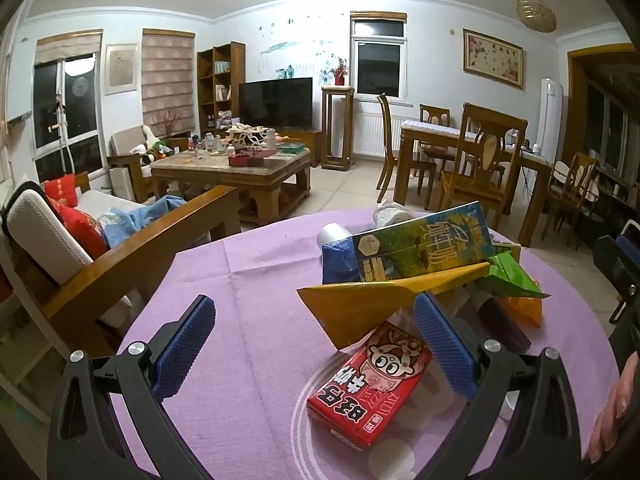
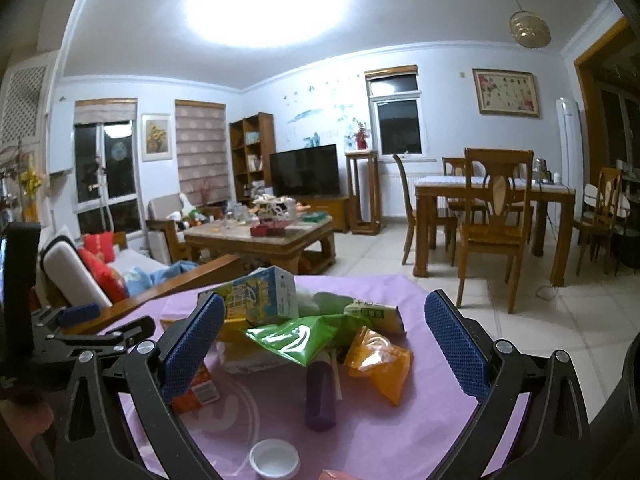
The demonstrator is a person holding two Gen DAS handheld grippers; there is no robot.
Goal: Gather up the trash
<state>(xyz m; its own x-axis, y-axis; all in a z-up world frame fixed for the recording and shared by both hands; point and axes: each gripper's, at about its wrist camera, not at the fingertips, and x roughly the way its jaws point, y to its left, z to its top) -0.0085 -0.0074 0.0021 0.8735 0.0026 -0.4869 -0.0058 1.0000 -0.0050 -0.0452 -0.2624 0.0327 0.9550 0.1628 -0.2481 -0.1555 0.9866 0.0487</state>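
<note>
Our red drink carton (image 1: pixel 370 386) partly hidden behind the left gripper (image 1: pixel 316 350), purple bottle (image 2: pixel 320 396) half buried in wrappers mid-table (image 1: pixel 240 280), both our grippers' fingers wide apart, right gripper (image 2: pixel 324 346) holding nothing

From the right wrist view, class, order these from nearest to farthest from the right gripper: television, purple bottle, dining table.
1. purple bottle, between the right gripper fingers, on the purple cloth.
2. dining table, right, across the floor.
3. television, against the far wall.

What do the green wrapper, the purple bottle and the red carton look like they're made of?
Green wrapper: thin glossy plastic film; it shows creases and bright glints.
Purple bottle: seemingly translucent matte plastic, lying flat.
Red carton: printed coated paperboard, with sharp folded edges and a slight sheen.
</note>
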